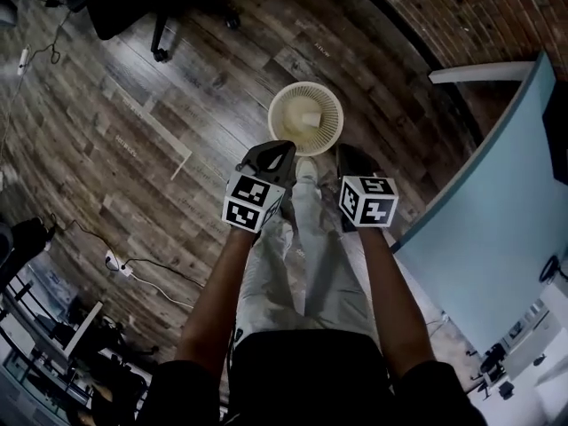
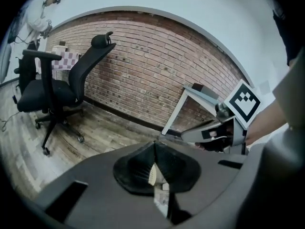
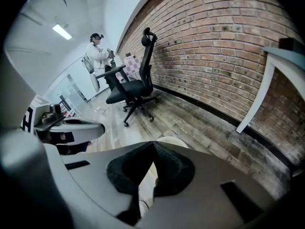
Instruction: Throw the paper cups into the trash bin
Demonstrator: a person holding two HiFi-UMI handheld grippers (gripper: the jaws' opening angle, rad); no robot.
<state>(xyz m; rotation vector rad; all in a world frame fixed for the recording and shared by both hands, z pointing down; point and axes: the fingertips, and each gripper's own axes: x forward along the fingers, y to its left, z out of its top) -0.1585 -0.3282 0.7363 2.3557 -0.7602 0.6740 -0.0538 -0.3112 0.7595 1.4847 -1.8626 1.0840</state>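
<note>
**Cup in bin, both jaws empty**

Head view. The trash bin (image 1: pixel 330 96), cream mesh, stands on the wooden floor (image 1: pixel 177 131) at 12 o'clock from the person's feet. One pale paper cup (image 1: pixel 308 114) lies inside it, near the middle. The left gripper (image 1: pixel 280 147) hangs at the bin's 7 o'clock, just beside the rim. The right gripper (image 1: pixel 348 153) is at its 5 o'clock. A pale blue desk (image 1: pixel 497 211) fills the 3 o'clock side. No other cup shows on the floor or on the visible part of the desk.

Left gripper view. The jaws are pressed together at the tips and nothing is pinched between them. An office chair (image 2: pixel 57 89) stands at 10 o'clock before a brick wall (image 2: pixel 157 66). A person (image 2: pixel 40 8) stands far off at 11 o'clock.

Right gripper view. These jaws also meet at the tips and hold nothing. The bin's rim peeks out just beyond them at 1 o'clock.

Step, as judged: the drop for this cup looks finished, with the cup in the bin and neither gripper loaded. The next move would call for finding another cup, if any is left, and none is in sight. After that the jaws would have to spread before reaching for it.

Writing: none legible. The marker cubes (image 1: pixel 253 204) carry only black-and-white square patterns. No brand shows on the bin or the cup.
</note>
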